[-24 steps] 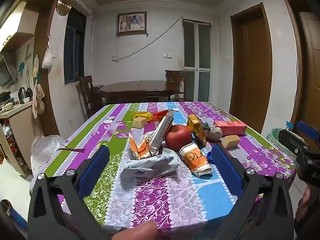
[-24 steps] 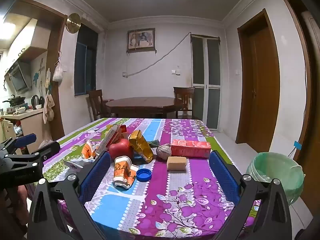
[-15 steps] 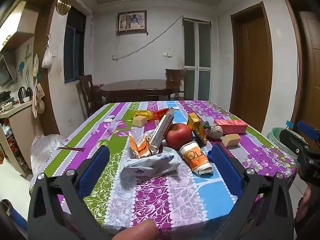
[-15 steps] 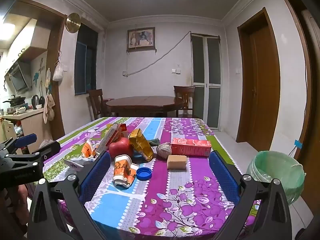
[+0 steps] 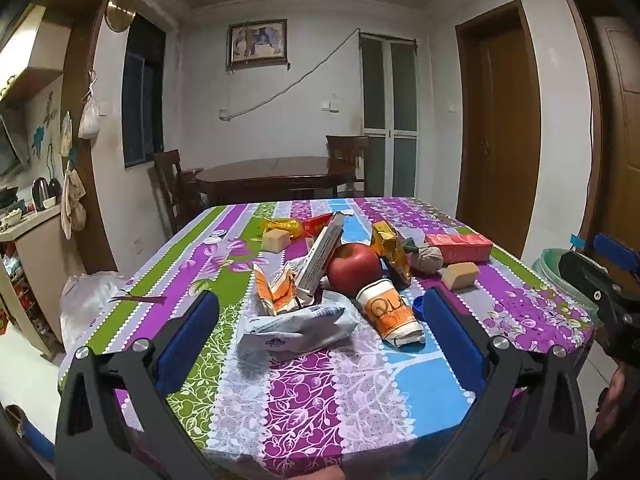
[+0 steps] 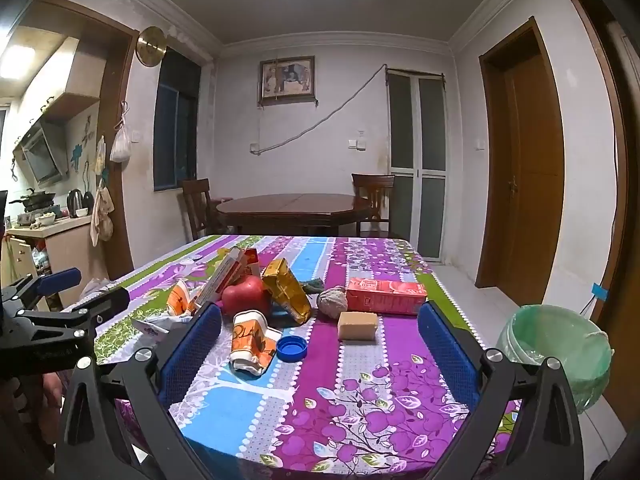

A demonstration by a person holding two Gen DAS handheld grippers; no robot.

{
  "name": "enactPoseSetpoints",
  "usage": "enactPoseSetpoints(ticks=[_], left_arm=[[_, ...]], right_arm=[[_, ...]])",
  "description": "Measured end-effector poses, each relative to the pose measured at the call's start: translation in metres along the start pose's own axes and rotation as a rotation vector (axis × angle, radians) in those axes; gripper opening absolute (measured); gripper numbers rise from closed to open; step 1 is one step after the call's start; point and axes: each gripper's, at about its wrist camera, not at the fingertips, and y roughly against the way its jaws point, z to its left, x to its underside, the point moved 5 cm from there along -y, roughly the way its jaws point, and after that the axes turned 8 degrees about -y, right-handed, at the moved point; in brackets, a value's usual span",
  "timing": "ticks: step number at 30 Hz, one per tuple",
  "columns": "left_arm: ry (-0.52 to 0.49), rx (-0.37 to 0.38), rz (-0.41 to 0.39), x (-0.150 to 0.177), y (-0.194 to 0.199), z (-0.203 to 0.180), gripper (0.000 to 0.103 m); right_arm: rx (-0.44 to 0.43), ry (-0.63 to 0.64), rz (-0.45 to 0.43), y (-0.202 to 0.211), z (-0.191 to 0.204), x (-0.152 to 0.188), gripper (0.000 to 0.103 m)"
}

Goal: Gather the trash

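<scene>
Lying just ahead of my left tongs (image 5: 318, 322), the crumpled white wrapper (image 5: 296, 326) sits near the table's front edge, its long axis running crosswise, roughly parallel to that edge. Right of it the squashed orange paper cup (image 5: 390, 310) lies on its side, long axis pointing away from me, with the blue bottle cap (image 6: 292, 348) just beside it. Behind these, toward the middle of the table (image 5: 320, 392), the rest of the litter crowds together: a torn orange packet (image 5: 276, 286), a gold foil pouch (image 6: 287, 290), a flat carton leaning against the red apple (image 5: 354, 268), a ball of twine (image 6: 332, 302), a red box (image 6: 384, 296) and a tan block (image 6: 357, 326).

My left tongs are the nearer to the wrapper, which lies straight in front of them; I judge the grip must close across its short side, so I would have to turn my wrist or take it by one end. My right tongs (image 6: 318, 344) face the cup and cap, and are closer to the green-lined bin (image 6: 560, 352) that stands off the table's right edge.

Both pairs of tongs are spread wide, holding nothing and touching nothing. Nothing looks collected yet.
</scene>
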Motion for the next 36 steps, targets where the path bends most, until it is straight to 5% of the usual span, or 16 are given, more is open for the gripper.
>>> enactPoseSetpoints(ticks=[36], left_arm=[[-0.055,-0.01,0.012,-0.0002,-0.0031,-0.0078,0.096]], right_arm=[[-0.005,-0.002,0.002,0.0039,-0.0004,-0.0039,0.098]])
